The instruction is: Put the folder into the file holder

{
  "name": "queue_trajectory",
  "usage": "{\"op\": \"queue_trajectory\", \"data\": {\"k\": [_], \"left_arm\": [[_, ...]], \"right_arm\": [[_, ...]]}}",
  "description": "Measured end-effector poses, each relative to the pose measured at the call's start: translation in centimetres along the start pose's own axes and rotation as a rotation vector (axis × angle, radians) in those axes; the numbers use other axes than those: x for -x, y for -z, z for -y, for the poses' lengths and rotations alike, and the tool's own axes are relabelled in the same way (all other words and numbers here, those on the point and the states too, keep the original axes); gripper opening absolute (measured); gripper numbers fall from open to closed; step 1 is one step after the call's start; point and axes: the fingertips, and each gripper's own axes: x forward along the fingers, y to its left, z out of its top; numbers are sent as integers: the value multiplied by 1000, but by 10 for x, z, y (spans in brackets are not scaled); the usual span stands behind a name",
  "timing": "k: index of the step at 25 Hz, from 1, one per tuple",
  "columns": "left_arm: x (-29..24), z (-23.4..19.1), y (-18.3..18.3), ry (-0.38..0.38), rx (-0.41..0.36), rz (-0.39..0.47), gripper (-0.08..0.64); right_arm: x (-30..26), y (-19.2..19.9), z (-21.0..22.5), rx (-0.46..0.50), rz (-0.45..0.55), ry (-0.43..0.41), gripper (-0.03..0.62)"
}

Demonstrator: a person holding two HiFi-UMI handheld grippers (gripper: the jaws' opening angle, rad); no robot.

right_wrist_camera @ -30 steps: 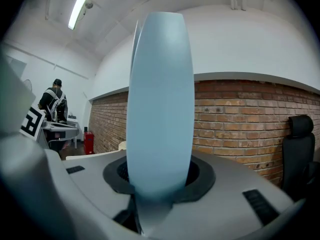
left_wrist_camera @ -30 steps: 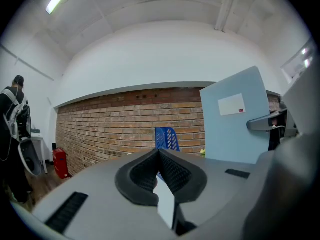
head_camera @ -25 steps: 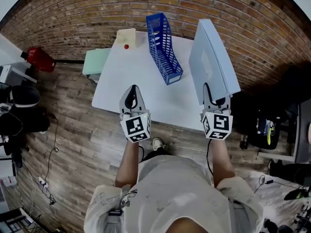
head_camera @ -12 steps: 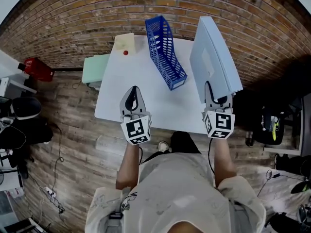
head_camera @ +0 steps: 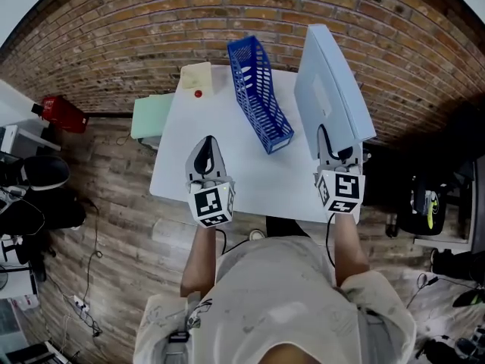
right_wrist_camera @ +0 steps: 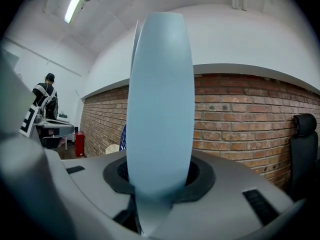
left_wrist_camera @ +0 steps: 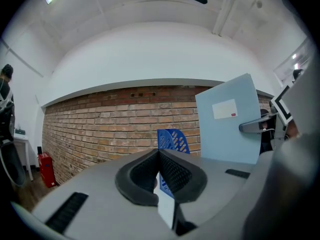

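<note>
A large light-blue folder (head_camera: 333, 89) stands upright on its edge in the air, with my right gripper (head_camera: 334, 155) shut on its near lower corner. In the right gripper view the folder's spine (right_wrist_camera: 160, 104) fills the middle between the pads of the gripper (right_wrist_camera: 159, 176). The blue mesh file holder (head_camera: 260, 93) stands on the white table (head_camera: 227, 169), to the left of the folder and far from both grippers. My left gripper (head_camera: 206, 156) hangs over the table's near part, shut and holding nothing. Past its jaws (left_wrist_camera: 159, 154) I see the file holder (left_wrist_camera: 172, 138) and the folder (left_wrist_camera: 230, 119).
A beige pad (head_camera: 197, 74) and a small red thing (head_camera: 198, 93) lie at the table's far left corner. A pale green seat (head_camera: 148, 116) stands left of the table. The brick wall (head_camera: 151, 29) runs behind it. A black chair (right_wrist_camera: 302, 134) stands to the right.
Both grippers have moved a little forward over the table's near edge, and the folder has come along in the right one. Neither gripper's jaws have changed.
</note>
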Motion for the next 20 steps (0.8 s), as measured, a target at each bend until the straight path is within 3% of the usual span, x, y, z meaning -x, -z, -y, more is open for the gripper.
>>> {"op": "queue_trajectory", "data": {"k": [14,20], "left_arm": [[-17,-8,3,-31,0,-16,8],[-18,-9,2,-27,0,-13,8]], "right_arm": [[-23,8,-5,14,-33,-30,155],[-23,-14,-5,27,8,-24,155]]}}
